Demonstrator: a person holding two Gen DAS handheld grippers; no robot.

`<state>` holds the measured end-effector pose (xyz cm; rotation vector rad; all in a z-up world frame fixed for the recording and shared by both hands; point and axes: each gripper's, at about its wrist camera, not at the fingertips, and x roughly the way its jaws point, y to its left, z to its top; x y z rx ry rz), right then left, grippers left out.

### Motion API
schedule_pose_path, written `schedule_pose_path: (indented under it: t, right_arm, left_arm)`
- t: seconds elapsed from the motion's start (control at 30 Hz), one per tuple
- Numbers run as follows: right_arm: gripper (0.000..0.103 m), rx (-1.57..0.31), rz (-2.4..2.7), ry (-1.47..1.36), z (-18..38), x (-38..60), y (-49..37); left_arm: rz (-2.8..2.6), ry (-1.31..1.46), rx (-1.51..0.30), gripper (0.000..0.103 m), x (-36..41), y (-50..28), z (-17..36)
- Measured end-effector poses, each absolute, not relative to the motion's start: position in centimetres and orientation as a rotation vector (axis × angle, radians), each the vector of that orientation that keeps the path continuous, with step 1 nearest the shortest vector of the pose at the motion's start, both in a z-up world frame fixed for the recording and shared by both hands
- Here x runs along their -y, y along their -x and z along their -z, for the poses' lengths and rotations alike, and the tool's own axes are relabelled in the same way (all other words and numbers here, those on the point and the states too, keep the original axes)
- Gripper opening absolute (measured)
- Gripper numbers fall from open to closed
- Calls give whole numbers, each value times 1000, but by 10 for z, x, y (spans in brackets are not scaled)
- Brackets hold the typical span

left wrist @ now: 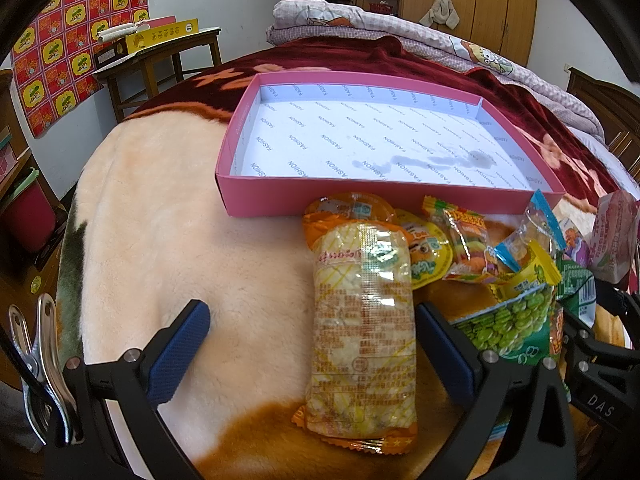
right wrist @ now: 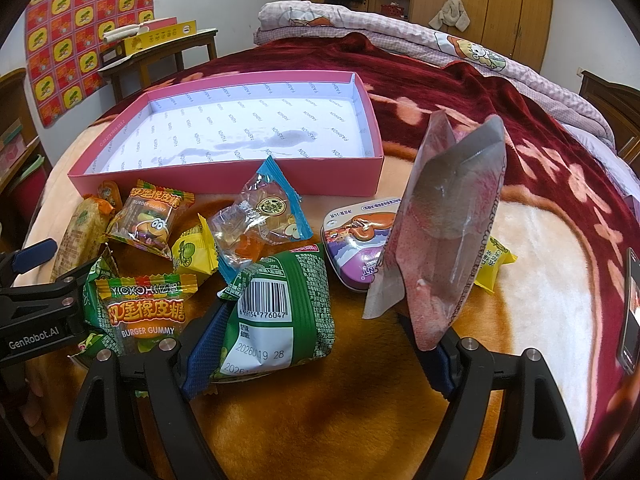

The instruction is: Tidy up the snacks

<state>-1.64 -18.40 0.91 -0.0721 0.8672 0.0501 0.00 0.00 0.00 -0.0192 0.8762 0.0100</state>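
On plush blanket (left wrist: 168,240), crinkly oblong snack packet (left wrist: 362,320).

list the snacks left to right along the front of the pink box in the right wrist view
small burger gummy pack → yellow lime candy wrapper → clear blue-edged jelly packet → purple heart-shaped tin → upright pink pouch

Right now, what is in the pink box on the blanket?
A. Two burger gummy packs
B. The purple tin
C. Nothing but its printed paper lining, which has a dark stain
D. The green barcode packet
C: the pink box shows only its white printed lining with a dark stain, while the snacks, such as the burger gummy pack and the purple tin, lie on the blanket in front of it.
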Motion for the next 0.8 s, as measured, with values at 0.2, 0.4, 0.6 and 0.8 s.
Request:
schedule_pose_path:
  t: [0.2, 0.4, 0.6, 0.8]
  right_arm:
    - [84, -867, -50, 71, -9, 184, 16]
    - [84, -868, -51, 70, -8, 183, 15]
    - [84, -875, -72, 66, -15, 188, 21]
    - [84, -847, -115, 22, -24, 192, 29]
  left_arm:
    - [-13, 20, -877, 103, 0, 0, 0]
    - [-13, 21, -877, 103, 0, 0, 0]
    - [-4, 18, -876, 101, 3, 2, 0]
    - [39, 13, -869, 89, -3, 7, -14]
